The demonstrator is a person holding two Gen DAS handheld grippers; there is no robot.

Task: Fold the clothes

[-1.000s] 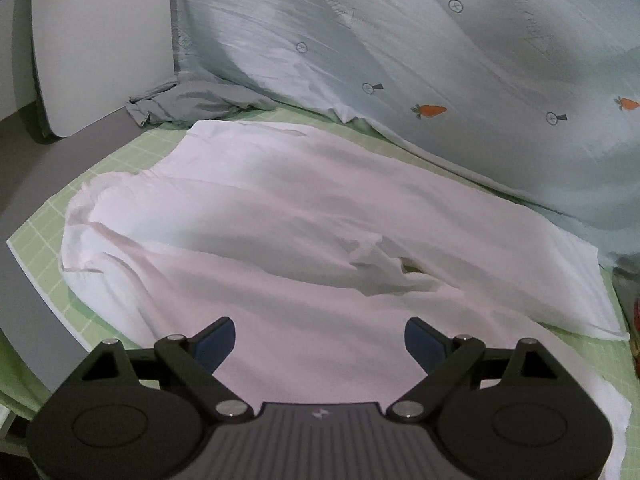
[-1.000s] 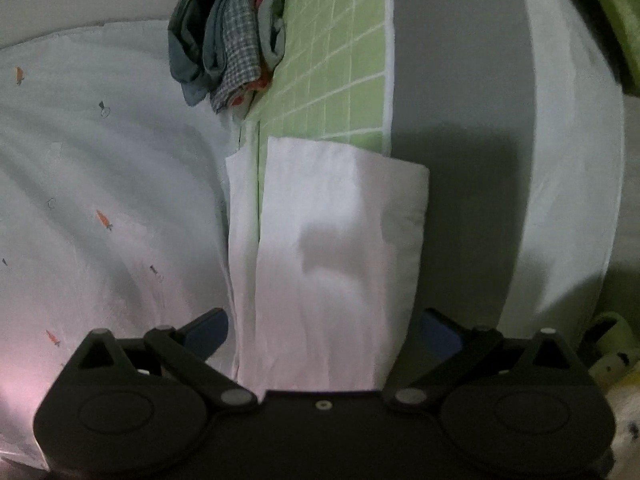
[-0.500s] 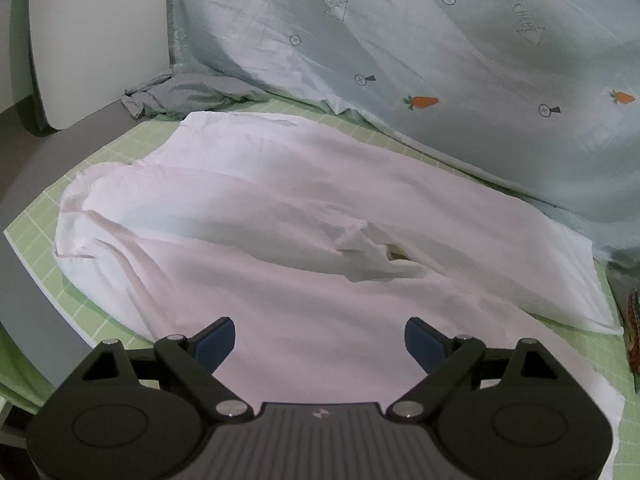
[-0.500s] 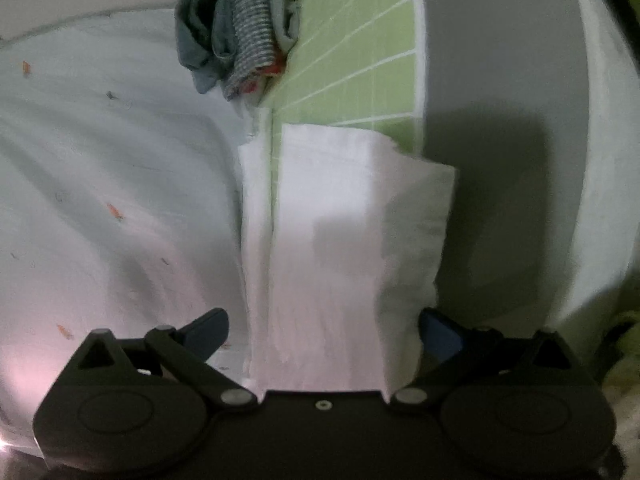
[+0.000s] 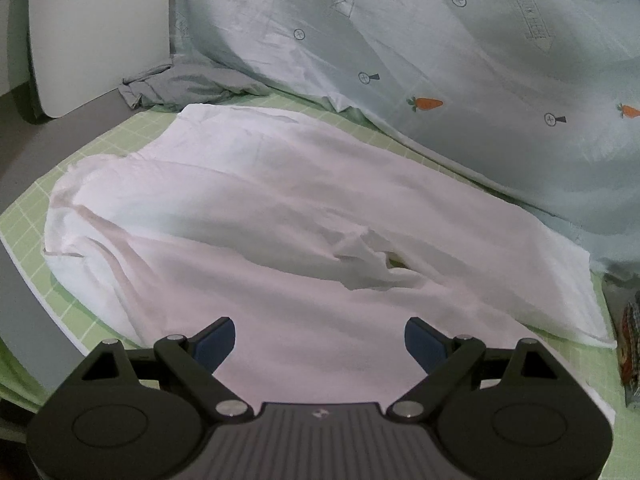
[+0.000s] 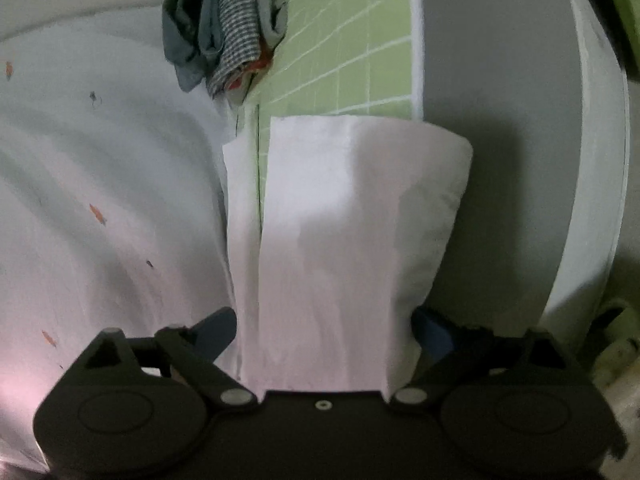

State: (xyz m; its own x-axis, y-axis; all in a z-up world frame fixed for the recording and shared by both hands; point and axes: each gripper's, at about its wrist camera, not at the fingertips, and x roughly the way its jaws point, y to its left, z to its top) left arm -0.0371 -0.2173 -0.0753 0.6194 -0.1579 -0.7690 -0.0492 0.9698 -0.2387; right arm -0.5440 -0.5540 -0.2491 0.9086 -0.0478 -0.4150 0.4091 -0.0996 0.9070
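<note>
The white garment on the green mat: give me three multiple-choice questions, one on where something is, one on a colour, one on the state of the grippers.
1. Where is the crumpled grey cloth?
A. at the mat's far corner, by the white board
B. on the white garment
C. between the fingers

2. What colour is the gridded mat?
A. blue
B. green
C. red

3. How do both grippers stand?
A. shut on cloth
B. open
C. out of view

A: the grey cloth lies beyond the white garment.
B: the mat is green.
B: the left gripper and right gripper show spread fingers.

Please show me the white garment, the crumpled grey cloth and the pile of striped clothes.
White cotton garment (image 5: 280, 208): left wrist view, middle of the cloth.
Crumpled grey cloth (image 5: 180, 86): left wrist view, its centre.
Pile of striped clothes (image 6: 234, 36): right wrist view, striped piece.
</note>
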